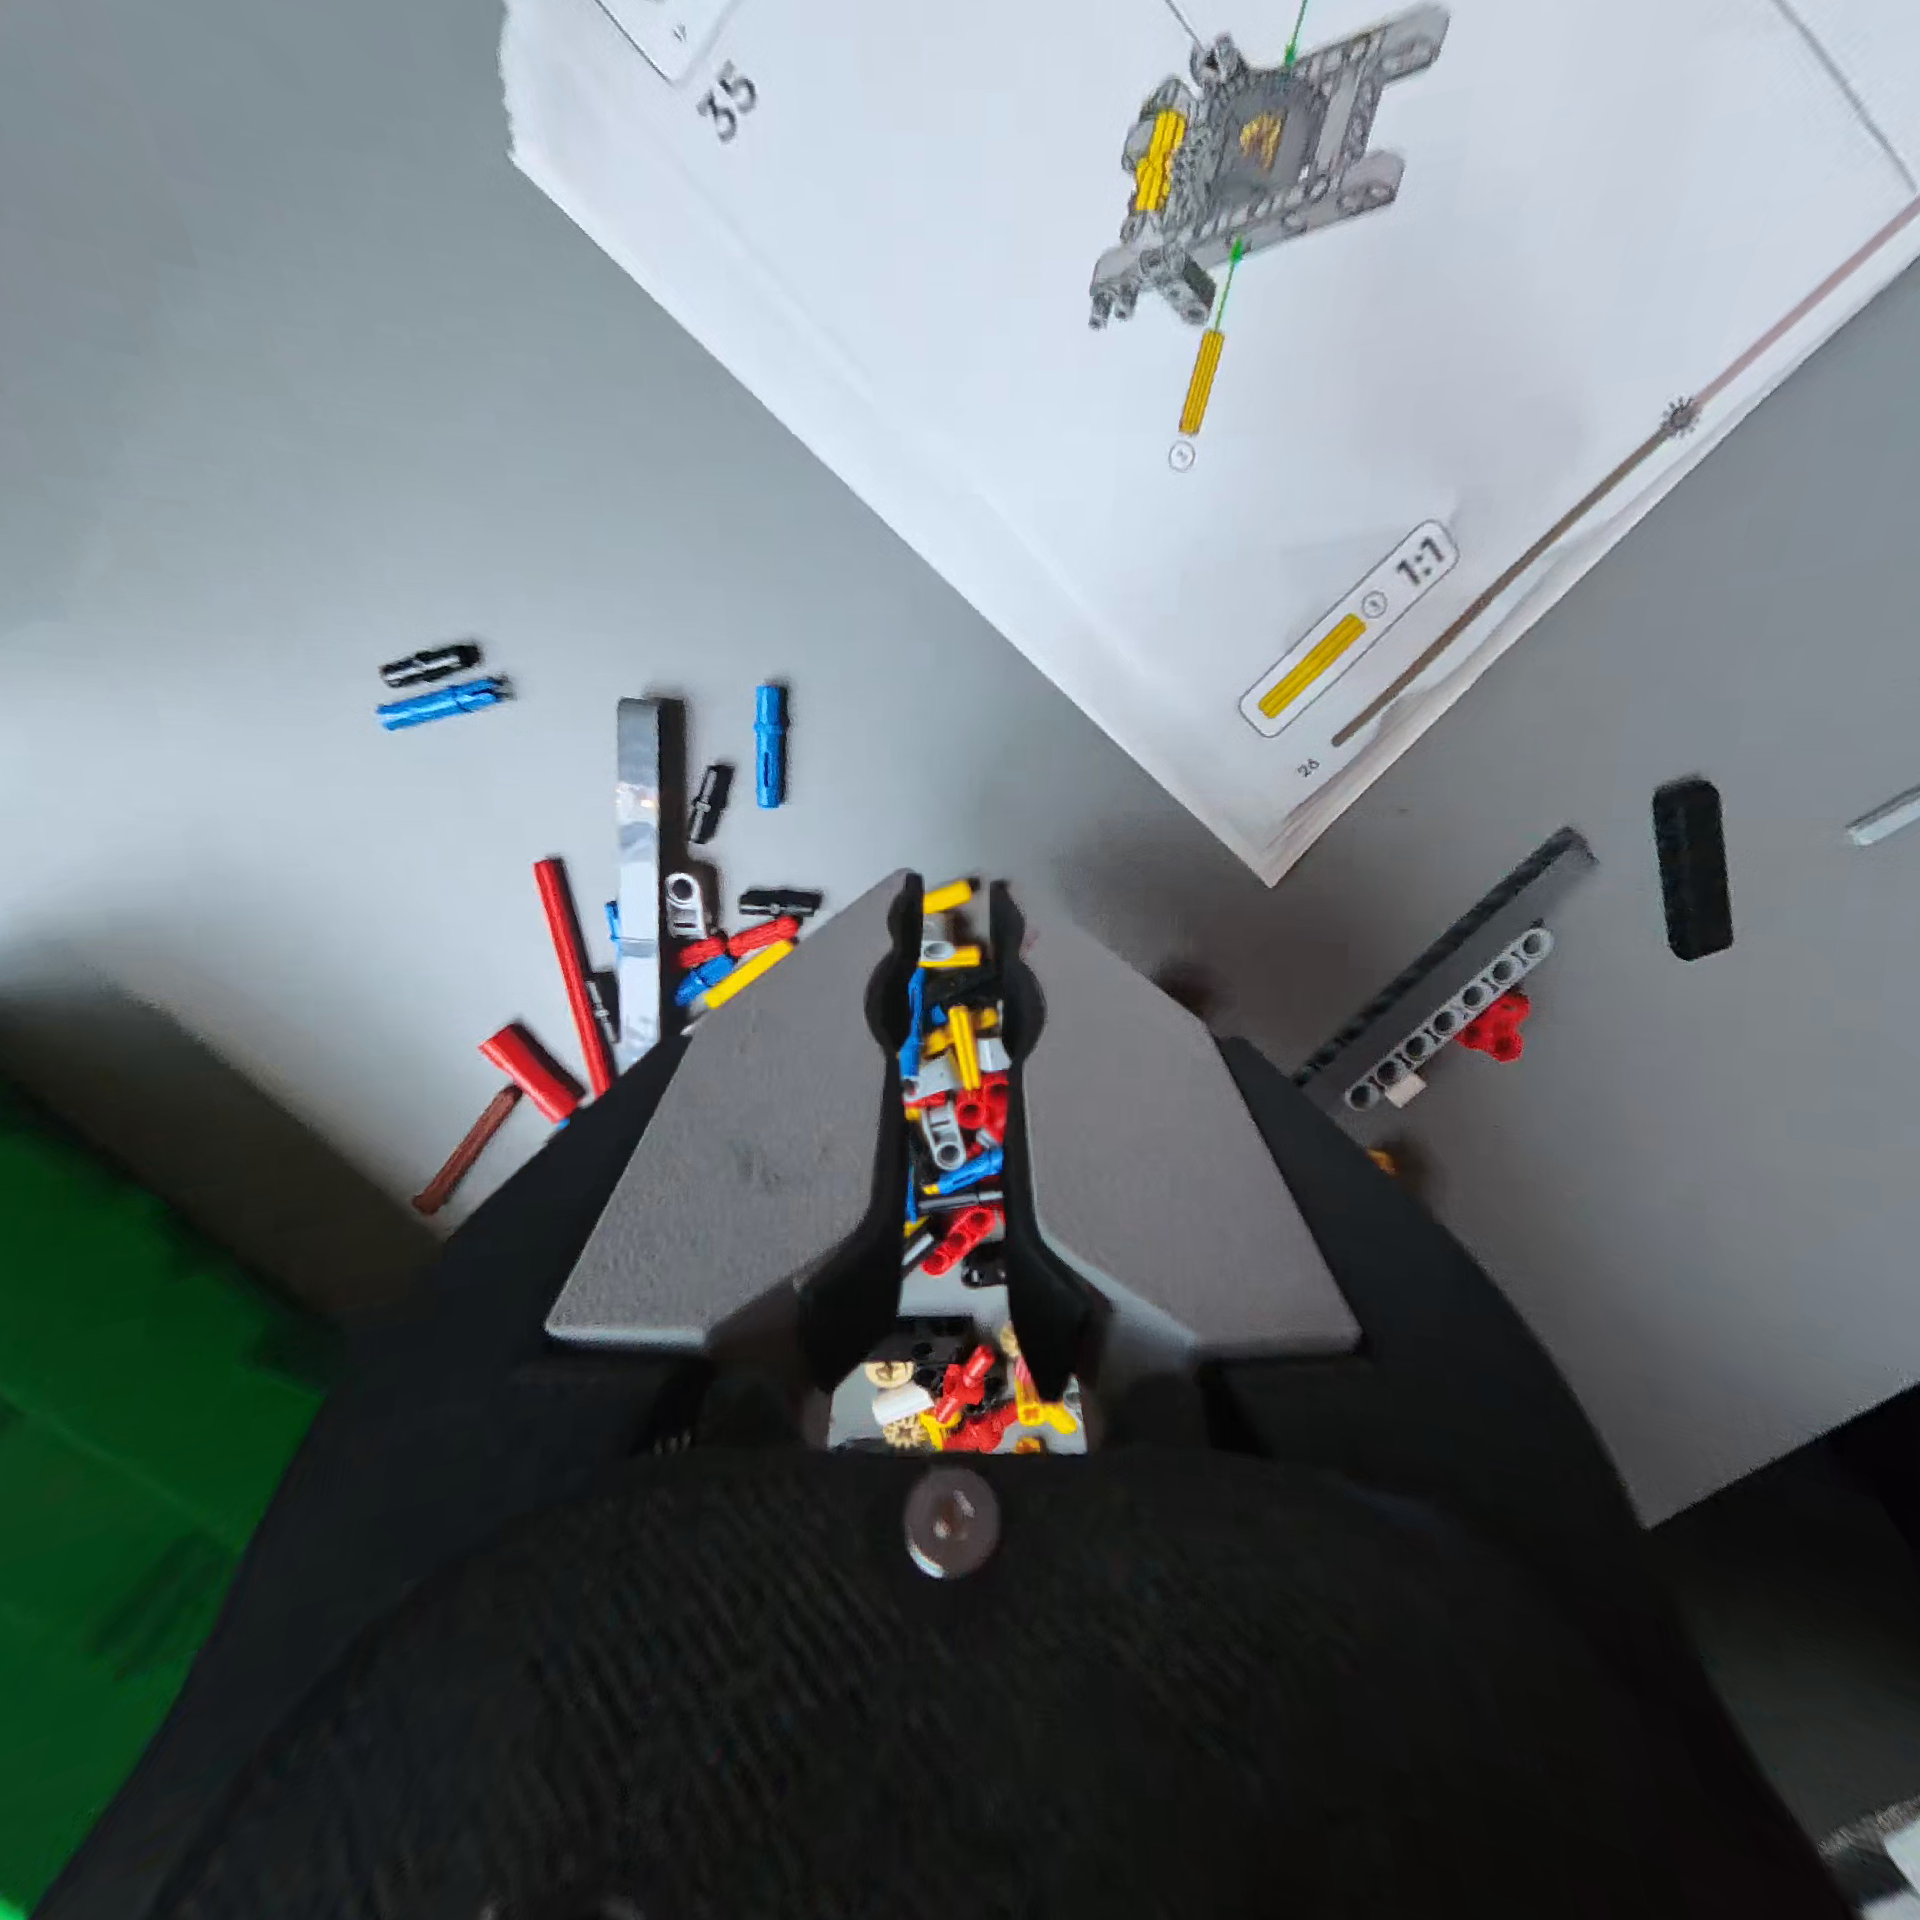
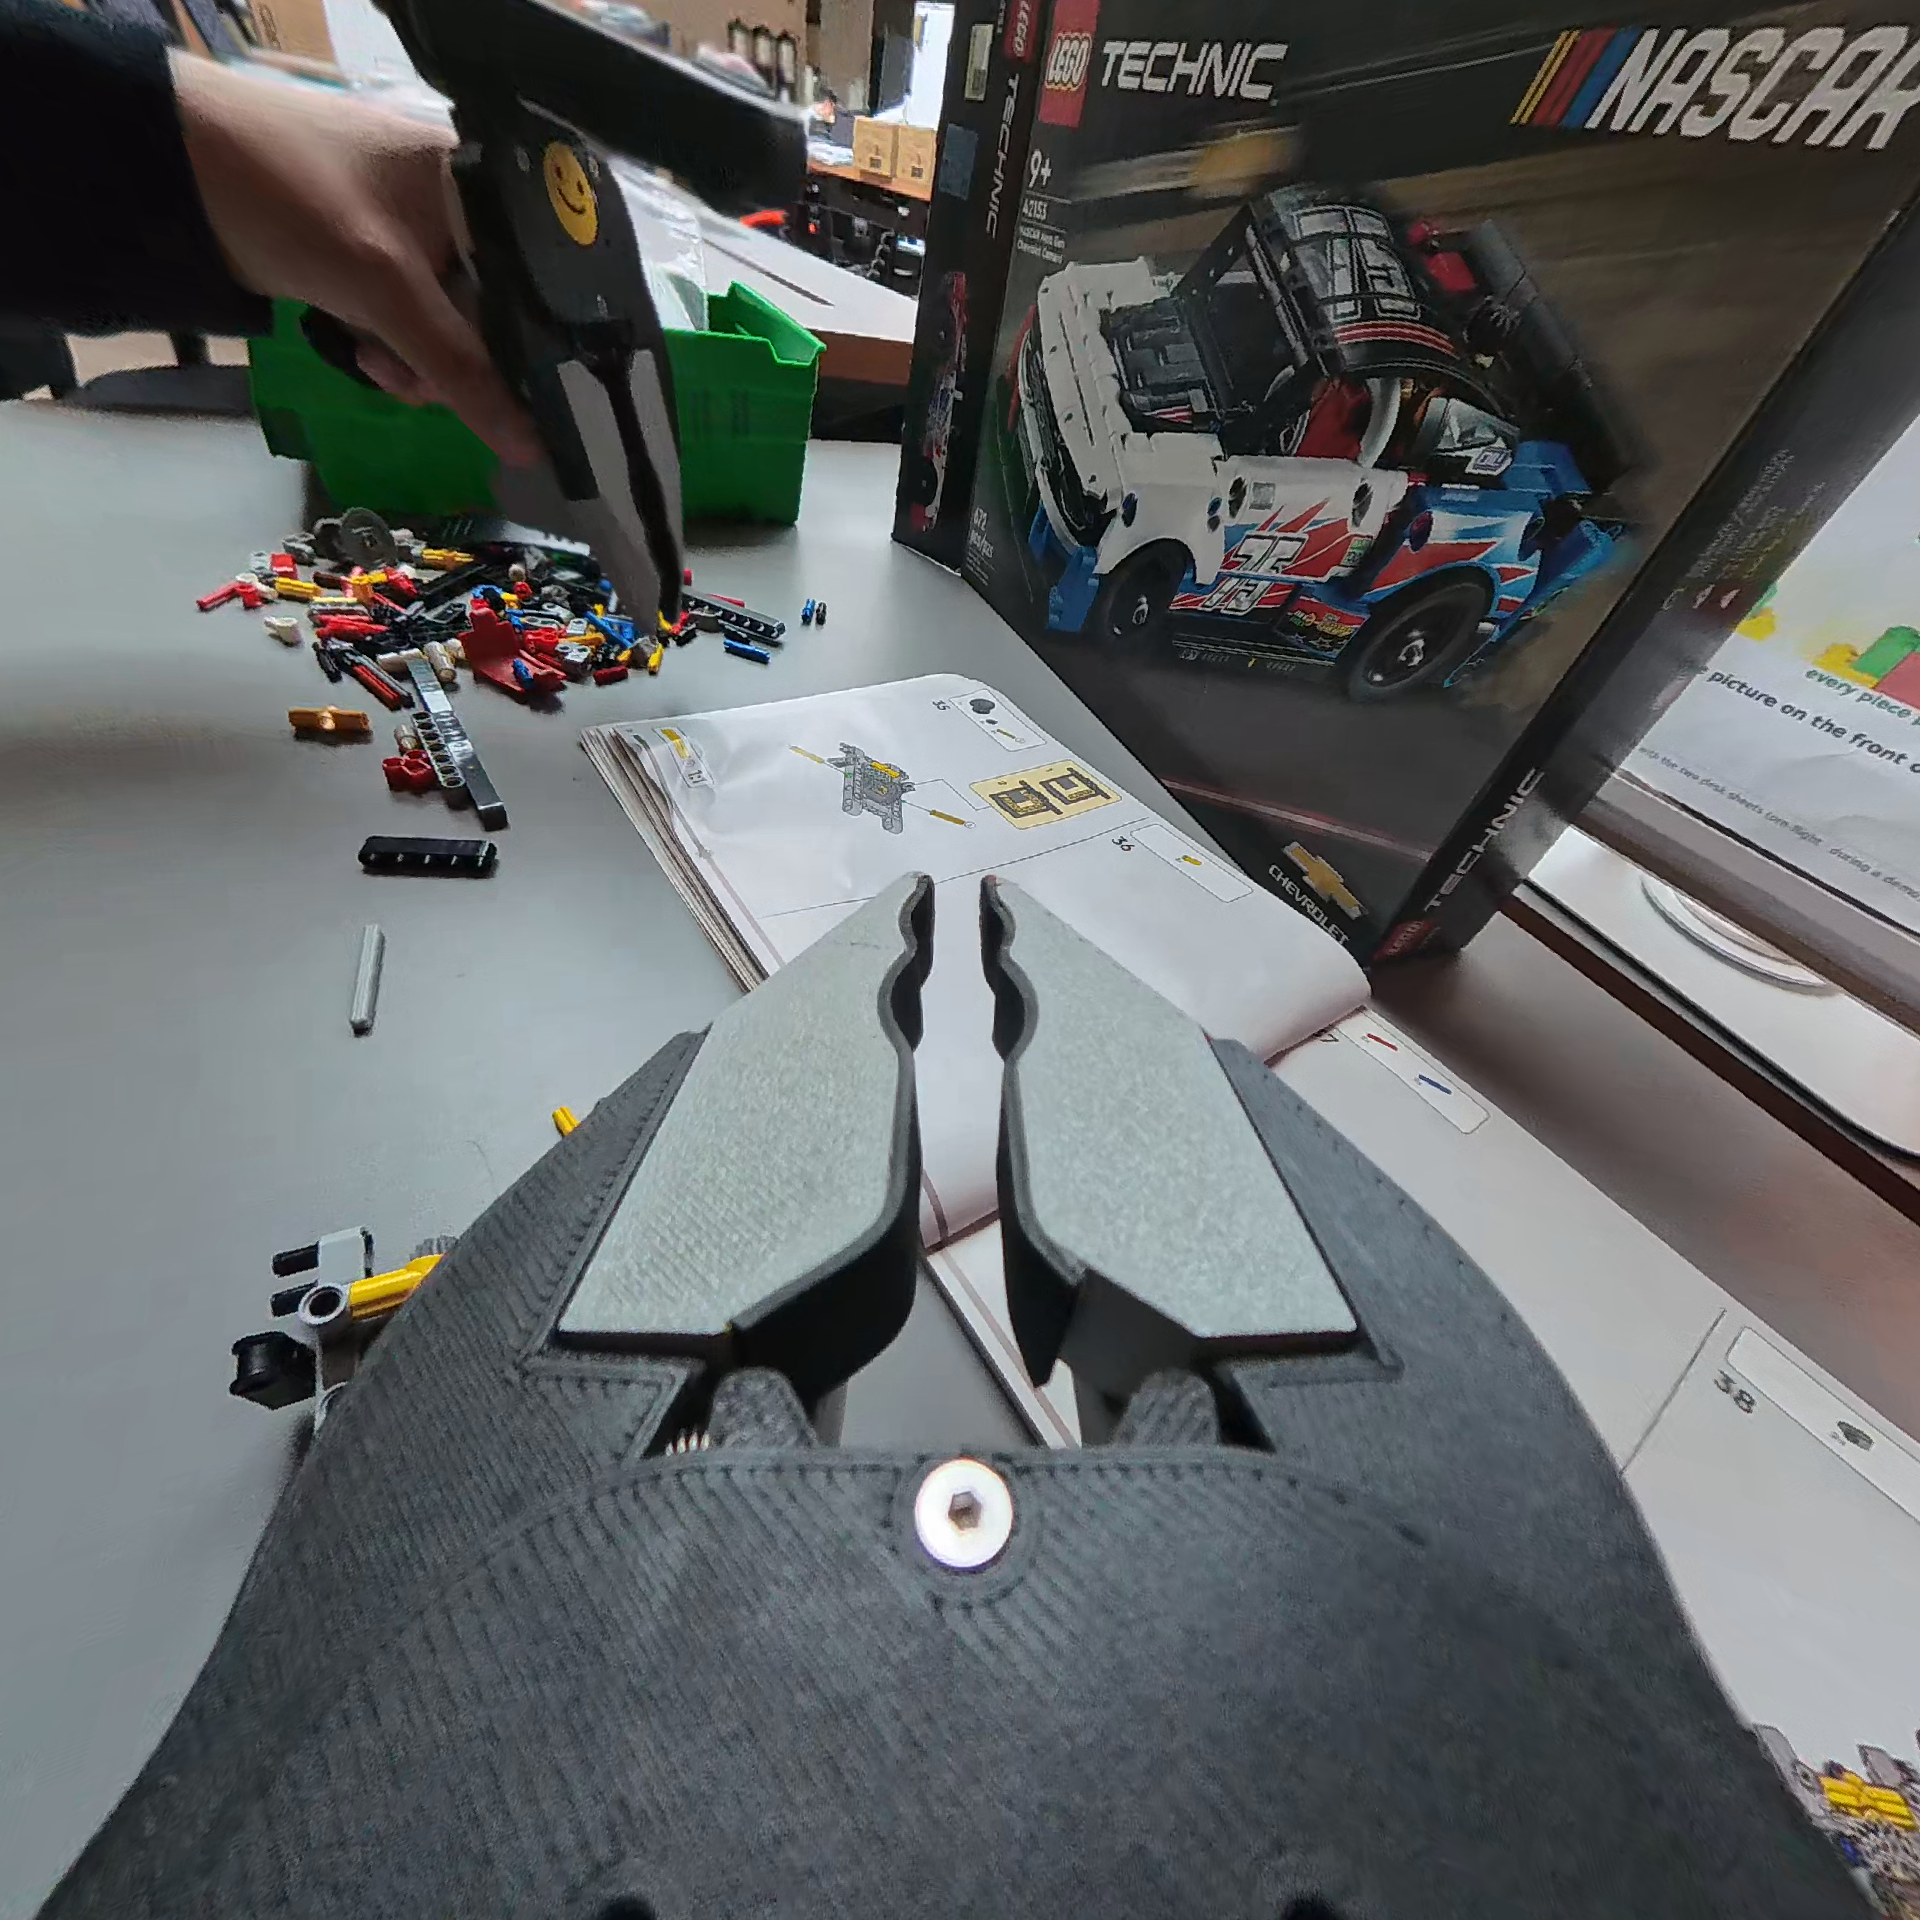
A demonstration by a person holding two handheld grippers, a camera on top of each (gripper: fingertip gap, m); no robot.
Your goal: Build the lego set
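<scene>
- The left tool (image 1: 954, 896) points straight down into the pile of loose lego parts (image 2: 468, 623), its tips among the pieces or just above them; the gap between its fingers is narrow, and I cannot tell whether a piece is caught there or only lying beneath.
- The right tool (image 2: 957, 894) hovers low over the open instruction booklet (image 2: 831, 821), fingers slightly parted with nothing between them.
- The booklet lies flat on the counter (image 2: 156, 987), open at a step where a long yellow axle goes into a grey frame.
- Very little looks built. The only assembled bit I can make out is a small cluster of grey, black and yellow parts (image 2: 322, 1299) at the near left of the right tool, mostly hidden by its body.
- Set apart from the pile lie a black beam (image 2: 426, 856), a short grey axle (image 2: 366, 979) and a long dark beam with a red connector (image 2: 408, 772) beside it.
- The set's box (image 2: 1403, 468) stands upright behind the booklet, a green bin (image 2: 743, 416) behind the pile.
- By my reckoning the job is at an early stage: a piece is being hunted for, and most parts are unsorted.
</scene>
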